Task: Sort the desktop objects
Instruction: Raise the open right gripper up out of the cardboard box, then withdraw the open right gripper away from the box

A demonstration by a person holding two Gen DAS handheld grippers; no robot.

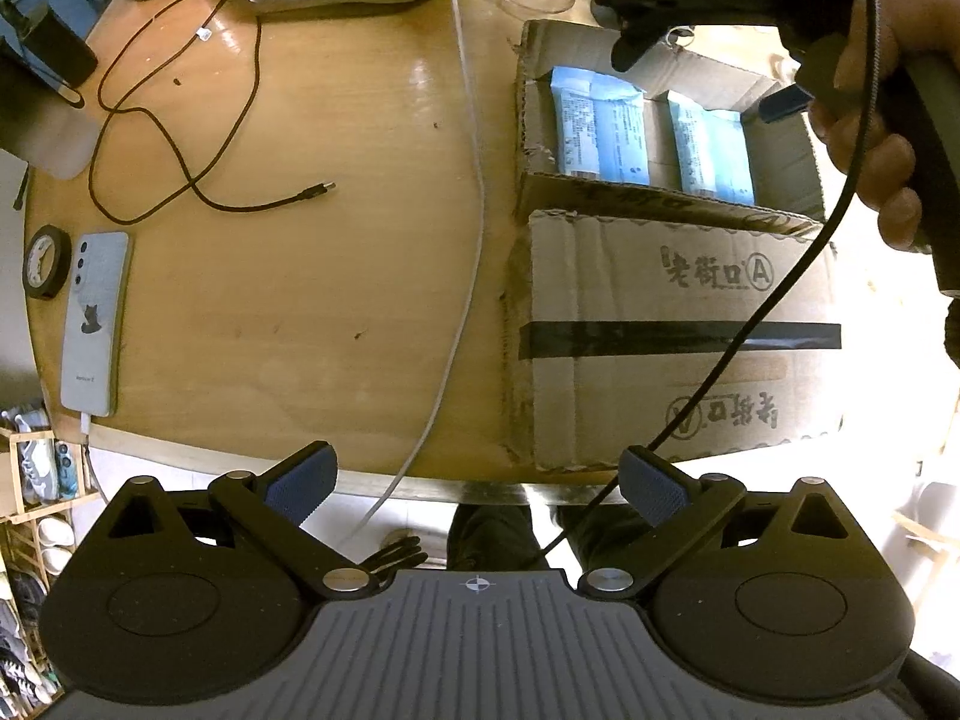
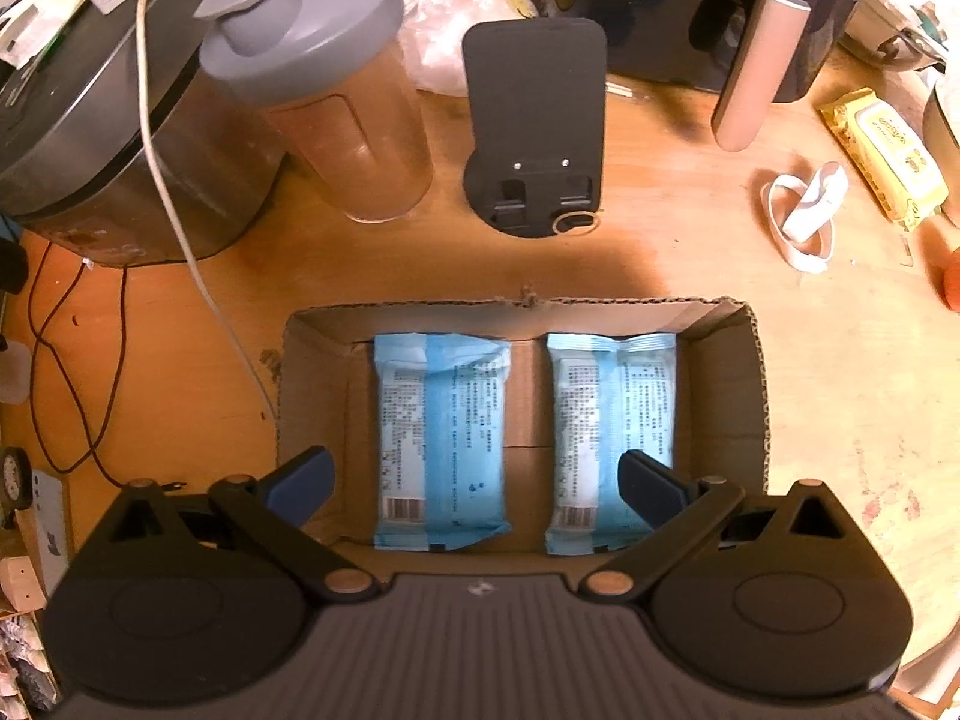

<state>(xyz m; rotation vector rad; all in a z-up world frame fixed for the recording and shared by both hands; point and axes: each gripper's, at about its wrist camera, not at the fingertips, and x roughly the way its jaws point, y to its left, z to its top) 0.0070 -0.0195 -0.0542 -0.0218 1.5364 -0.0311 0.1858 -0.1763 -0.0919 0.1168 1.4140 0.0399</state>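
An open cardboard box [image 2: 726,396] sits on the wooden table and holds two blue tissue packs side by side, the left pack [image 2: 441,438] and the right pack [image 2: 615,414]. My right gripper [image 2: 474,486] hovers open above the box's near side, nothing between its fingers. In the left wrist view the same box [image 1: 678,324] lies at right with both packs [image 1: 600,126] inside. My left gripper [image 1: 477,489] stands open over the table's near edge, empty. A hand holds the right gripper's body [image 1: 888,102] above the box.
A phone [image 1: 93,324] and a tape roll [image 1: 45,261] lie at the table's left edge, with a black cable [image 1: 180,174] and a white cable [image 1: 474,192] across the middle. A shaker bottle [image 2: 336,90], black phone stand [image 2: 534,126], rice cooker [image 2: 96,138], white strap [image 2: 804,216] and yellow wipes pack [image 2: 882,156] lie behind the box.
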